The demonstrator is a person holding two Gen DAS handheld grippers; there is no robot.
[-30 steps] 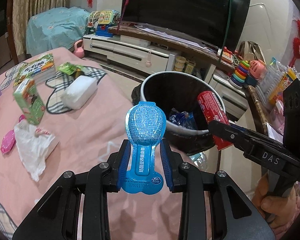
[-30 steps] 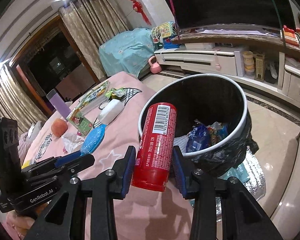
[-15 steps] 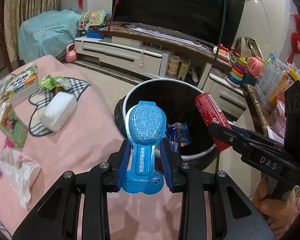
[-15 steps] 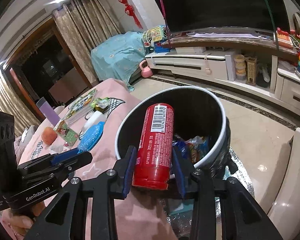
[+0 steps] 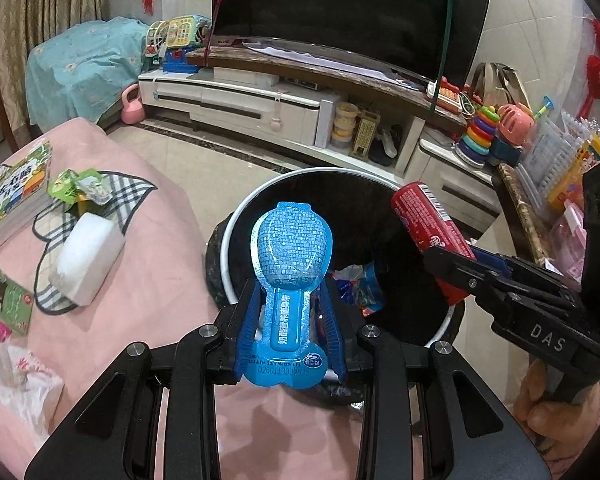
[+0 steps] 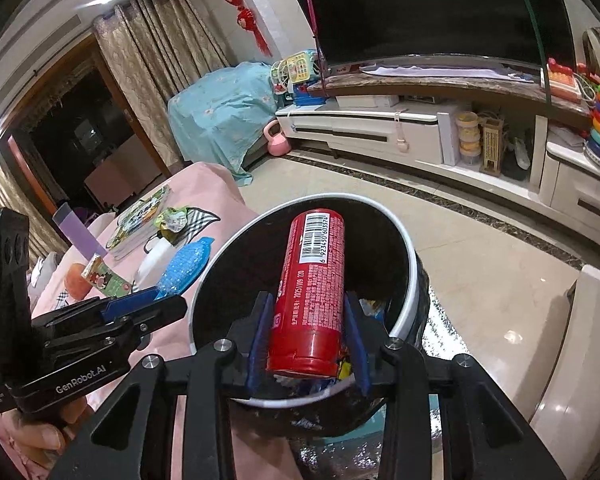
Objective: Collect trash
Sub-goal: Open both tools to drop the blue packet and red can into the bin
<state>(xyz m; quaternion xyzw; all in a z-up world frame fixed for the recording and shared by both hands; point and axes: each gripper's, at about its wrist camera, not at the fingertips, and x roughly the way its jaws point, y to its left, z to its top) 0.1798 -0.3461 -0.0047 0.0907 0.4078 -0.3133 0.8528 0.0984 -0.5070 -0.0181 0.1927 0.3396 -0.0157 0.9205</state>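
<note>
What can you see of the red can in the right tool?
The red cylindrical can looks like metal under a printed wrapper: white barcode panel near its far end, small white text along its side, a plain red base towards the camera. It looks undented. The right tool clamps it near the base between blue pads, tilted forward and up over the mouth of the black white-rimmed trash bin. Nothing else touches it.

Open bin mouth (image 6: 410, 248) under both loaded tools, wrappers (image 5: 354, 284) low inside, rim unobstructed.
</note>
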